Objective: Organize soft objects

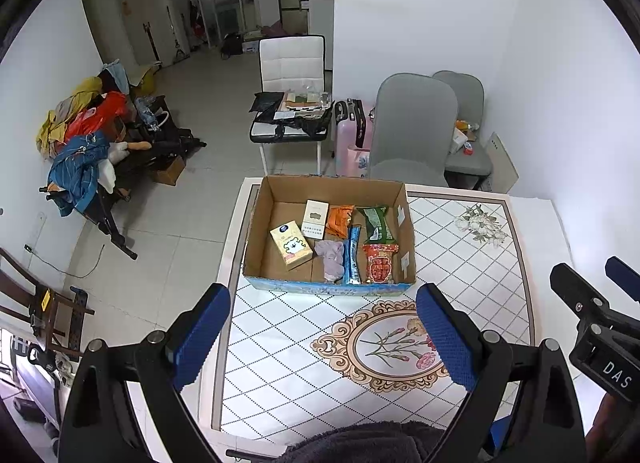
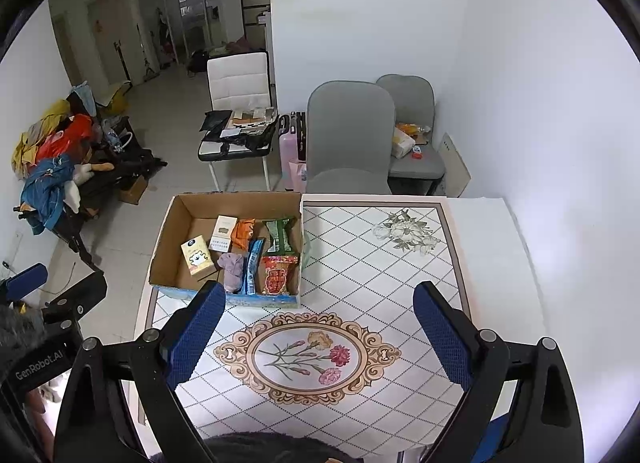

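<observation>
Soft packets packed in the cardboard box (image 1: 264, 239), both tools held back and empty.

The purple cloth (image 1: 331, 259) is wedged at the box's near wall, touching the blue pouch (image 1: 353, 255) and beside the red snack bag (image 1: 379, 263). The left hand-held gripper (image 1: 324, 337) and right hand-held gripper (image 2: 320, 337) are held spread apart over the counter (image 1: 460, 263), nearer than the box. A neighbouring packet could be snagged, or the light box dragged, if the cloth is pinched off-centre.

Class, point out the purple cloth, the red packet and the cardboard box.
Purple cloth (image 1: 330, 258), left wrist view, middle of its bunched fabric.
Red packet (image 1: 379, 265), left wrist view, centre of its printed face.
Cardboard box (image 2: 162, 251), right wrist view, inside of its left wall.
</observation>
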Available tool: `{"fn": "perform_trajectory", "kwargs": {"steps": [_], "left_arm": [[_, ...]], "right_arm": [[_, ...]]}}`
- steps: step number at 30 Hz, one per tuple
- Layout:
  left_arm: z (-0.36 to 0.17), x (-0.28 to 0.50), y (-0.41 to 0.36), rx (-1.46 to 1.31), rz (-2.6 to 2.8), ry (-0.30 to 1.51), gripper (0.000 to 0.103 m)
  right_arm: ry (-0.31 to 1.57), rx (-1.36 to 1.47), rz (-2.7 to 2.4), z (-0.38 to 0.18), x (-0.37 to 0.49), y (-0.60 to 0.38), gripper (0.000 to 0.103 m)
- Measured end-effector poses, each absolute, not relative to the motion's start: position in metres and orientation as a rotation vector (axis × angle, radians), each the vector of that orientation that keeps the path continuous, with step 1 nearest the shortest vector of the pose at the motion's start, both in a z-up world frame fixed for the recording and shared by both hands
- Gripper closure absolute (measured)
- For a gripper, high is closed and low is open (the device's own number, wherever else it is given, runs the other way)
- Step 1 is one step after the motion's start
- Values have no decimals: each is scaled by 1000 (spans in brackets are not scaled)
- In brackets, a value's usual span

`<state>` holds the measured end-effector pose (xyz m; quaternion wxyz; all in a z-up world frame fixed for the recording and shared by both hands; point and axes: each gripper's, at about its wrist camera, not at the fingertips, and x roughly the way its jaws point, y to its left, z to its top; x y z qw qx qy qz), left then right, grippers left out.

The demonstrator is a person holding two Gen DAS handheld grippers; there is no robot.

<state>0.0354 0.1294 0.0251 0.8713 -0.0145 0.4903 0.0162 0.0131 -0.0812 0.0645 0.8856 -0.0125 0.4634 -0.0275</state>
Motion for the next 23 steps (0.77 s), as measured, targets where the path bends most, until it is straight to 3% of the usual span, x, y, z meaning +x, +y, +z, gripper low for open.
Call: {"fn": "perform_trajectory", "kwargs": {"steps": [23], "left_arm": [[23, 35, 125, -14, 34, 1022, 8]], "right_arm": [[964, -11, -68, 63, 14, -87, 6]]}}
